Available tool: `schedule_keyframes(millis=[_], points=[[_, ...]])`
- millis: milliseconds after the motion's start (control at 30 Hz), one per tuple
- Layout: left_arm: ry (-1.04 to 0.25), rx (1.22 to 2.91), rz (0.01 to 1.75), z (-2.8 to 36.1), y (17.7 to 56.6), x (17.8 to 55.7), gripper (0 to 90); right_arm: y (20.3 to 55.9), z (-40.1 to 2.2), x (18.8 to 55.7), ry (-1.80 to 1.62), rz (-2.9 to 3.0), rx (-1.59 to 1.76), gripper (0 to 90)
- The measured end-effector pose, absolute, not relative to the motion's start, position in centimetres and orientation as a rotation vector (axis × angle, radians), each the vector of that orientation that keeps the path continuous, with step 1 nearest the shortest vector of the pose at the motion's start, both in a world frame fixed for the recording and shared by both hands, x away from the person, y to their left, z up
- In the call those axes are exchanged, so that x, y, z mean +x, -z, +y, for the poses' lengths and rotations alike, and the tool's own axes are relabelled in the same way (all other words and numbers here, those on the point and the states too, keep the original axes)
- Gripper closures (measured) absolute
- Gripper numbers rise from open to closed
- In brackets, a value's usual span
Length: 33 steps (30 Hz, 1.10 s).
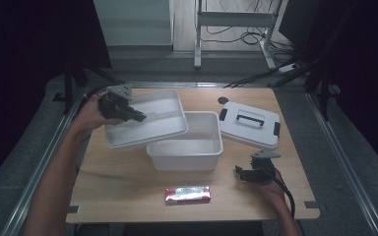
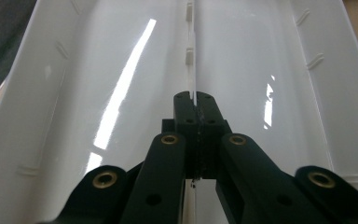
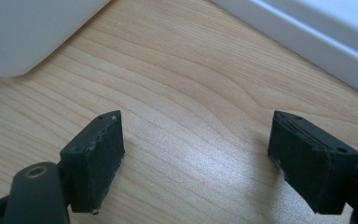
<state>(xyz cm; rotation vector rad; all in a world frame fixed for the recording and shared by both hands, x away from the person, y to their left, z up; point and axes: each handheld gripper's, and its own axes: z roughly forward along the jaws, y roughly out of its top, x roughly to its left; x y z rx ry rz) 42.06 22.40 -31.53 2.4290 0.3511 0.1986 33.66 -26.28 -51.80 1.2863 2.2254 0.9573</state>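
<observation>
- A pale wood table (image 1: 128, 191) stands in a dim room, with grey floor around it, dark curtains at both sides, and a metal frame and cables beyond its far edge.
- The left gripper (image 1: 139, 116) has its jaws pinched tight on the thin centre rib of a white tray (image 1: 152, 129); in the left gripper view that rib (image 2: 191, 70) runs straight away from the fingertips, with a glossy trough on either side.
- The tray hangs tilted, with its near corner over the rim of the open white box (image 1: 187, 147) just beyond the fingers.
- The right gripper (image 1: 238, 172) rests low near the table's right front, jaws wide apart with nothing between them, bare wood under the pads (image 3: 98, 158).
- A grey lid (image 1: 248, 125) with a black handle lies beyond the right fingers, apart from the box.
- A red packet (image 1: 187, 194) lies near the front edge, left of the right fingers; open wood lies around it.
</observation>
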Motion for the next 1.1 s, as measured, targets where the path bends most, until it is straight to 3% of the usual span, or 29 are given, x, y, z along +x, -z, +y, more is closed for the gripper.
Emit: schedule_keyframes(millis=[433, 1100], points=[[-0.233, 2.421, 0.500, 28.2, 32.5, 40.4, 90.0, 51.8, -26.3, 33.7, -0.957, 2.225, 1.287, 17.7], [-0.236, 2.395, 0.615, 32.5, 34.4, 39.1, 90.0, 51.8, -26.3, 33.7, -0.956, 2.224, 1.288, 17.7]])
